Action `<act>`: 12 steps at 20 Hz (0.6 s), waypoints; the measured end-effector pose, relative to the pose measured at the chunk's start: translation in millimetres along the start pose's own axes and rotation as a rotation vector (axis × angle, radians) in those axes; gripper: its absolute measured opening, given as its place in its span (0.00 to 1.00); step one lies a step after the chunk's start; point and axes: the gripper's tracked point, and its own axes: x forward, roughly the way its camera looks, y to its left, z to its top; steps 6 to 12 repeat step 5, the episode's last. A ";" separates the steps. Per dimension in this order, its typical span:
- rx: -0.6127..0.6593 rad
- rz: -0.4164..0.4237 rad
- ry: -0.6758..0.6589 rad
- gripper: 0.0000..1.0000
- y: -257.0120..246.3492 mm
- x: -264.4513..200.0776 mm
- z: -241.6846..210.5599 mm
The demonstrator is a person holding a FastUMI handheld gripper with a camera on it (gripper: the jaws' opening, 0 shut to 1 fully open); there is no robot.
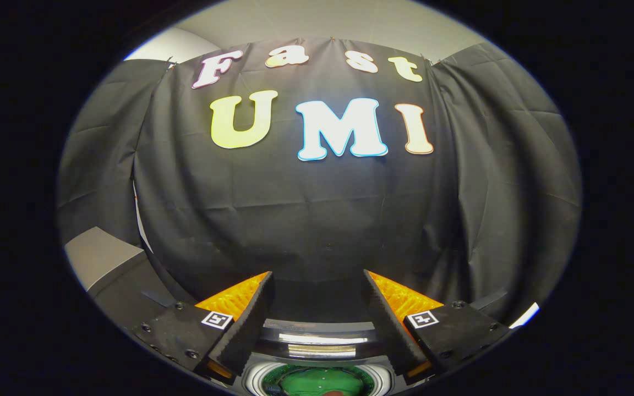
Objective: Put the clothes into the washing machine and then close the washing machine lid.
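My gripper [317, 283] is open, its two fingers spread apart with nothing between them. Below and between the fingers I see the round opening of the washing machine [317, 379], with a green garment [320, 381] lying inside the drum. A shiny curved rim, the raised lid or top edge [317, 344], sits just behind the opening. The fingers hover above the machine and point at the black cloth wall beyond it.
The black cloth booth wall [317, 220] hangs close ahead. A grey box-like surface [99, 256] stands to the left of the fingers. A pale wall [317, 19] shows above the cloth.
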 end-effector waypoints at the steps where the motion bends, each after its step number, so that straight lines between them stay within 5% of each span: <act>1: 0.001 -0.002 -0.010 0.99 -0.1 -1.6 0.3; 12: 0.000 -0.004 -0.038 0.99 0.5 -7.4 -1.3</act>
